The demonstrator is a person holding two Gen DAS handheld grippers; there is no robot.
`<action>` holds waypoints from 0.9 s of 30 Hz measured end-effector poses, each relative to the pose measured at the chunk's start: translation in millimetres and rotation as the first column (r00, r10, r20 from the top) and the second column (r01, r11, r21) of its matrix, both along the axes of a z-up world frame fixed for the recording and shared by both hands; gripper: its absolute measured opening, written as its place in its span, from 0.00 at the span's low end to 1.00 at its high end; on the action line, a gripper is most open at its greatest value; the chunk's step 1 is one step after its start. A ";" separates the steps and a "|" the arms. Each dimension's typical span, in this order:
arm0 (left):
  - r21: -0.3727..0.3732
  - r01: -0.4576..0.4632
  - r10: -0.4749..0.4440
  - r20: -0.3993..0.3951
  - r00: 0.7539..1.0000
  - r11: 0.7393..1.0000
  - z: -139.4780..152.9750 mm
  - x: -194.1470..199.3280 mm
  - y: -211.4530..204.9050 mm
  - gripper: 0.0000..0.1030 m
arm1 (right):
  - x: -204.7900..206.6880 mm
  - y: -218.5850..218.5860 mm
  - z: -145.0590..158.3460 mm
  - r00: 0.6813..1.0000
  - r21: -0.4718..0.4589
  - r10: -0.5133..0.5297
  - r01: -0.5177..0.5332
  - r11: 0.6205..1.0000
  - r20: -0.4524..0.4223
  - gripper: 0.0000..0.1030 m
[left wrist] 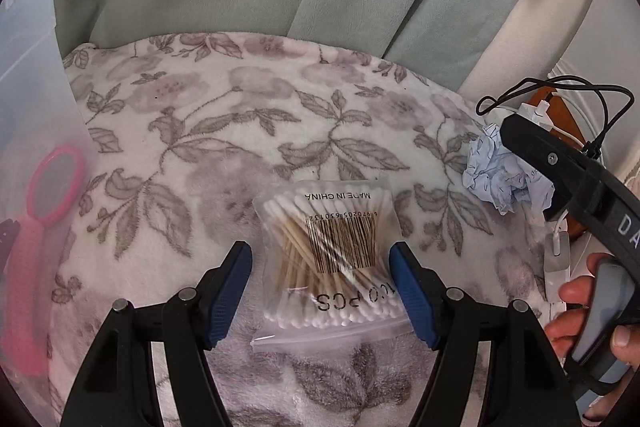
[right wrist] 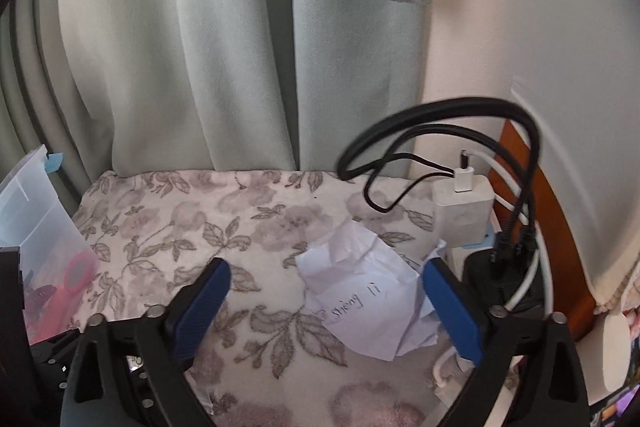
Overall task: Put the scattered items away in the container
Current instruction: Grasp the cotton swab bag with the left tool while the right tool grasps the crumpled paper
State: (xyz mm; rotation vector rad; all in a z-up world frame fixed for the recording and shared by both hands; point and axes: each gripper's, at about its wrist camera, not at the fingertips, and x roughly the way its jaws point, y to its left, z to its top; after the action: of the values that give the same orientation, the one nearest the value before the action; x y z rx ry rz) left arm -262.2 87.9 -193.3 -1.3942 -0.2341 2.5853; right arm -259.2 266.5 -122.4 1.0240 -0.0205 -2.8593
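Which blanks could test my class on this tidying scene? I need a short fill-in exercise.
1. The bag of cotton swabs lies between the left gripper's ____ jaws.
2. The crumpled paper lies on the ____ blanket.
3. The pink mirror sits inside the ____ container.

Missing: open; floral; plastic

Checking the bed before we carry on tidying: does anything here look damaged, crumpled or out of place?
Yes. A crumpled sheet of paper with handwriting lies on the floral blanket near the charger, creased and balled. The bag of cotton swabs looks intact, zip closed, nothing spilled. Both lie outside the clear container.
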 end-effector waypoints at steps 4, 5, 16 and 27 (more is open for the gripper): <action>0.023 -0.004 0.004 0.001 1.000 1.000 -0.8 -0.4 -3.6 0.70 | 0.3 -3.8 -2.2 1.000 0.037 0.001 -0.001 0.999 -0.011 1.00; 0.028 -0.005 0.005 0.001 1.000 1.000 -0.6 -0.8 -4.6 0.70 | 1.1 -3.7 -2.4 1.000 0.039 0.002 -0.002 0.999 -0.017 1.00; 0.061 -0.006 0.006 0.004 1.000 0.998 1.4 2.8 -7.5 0.70 | 2.2 -17.6 -13.2 1.000 0.178 0.030 -0.029 0.984 -0.004 1.00; 0.065 -0.012 0.012 0.000 1.000 0.998 1.9 6.3 -8.4 0.70 | 8.2 -16.7 -16.9 0.999 0.263 -0.015 0.022 0.964 -0.029 0.79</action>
State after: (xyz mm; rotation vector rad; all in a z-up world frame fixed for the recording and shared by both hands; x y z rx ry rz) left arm -255.9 79.5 -191.4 -1.3736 -0.3244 2.5633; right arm -251.0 249.7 -139.4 1.0323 0.3645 -2.9485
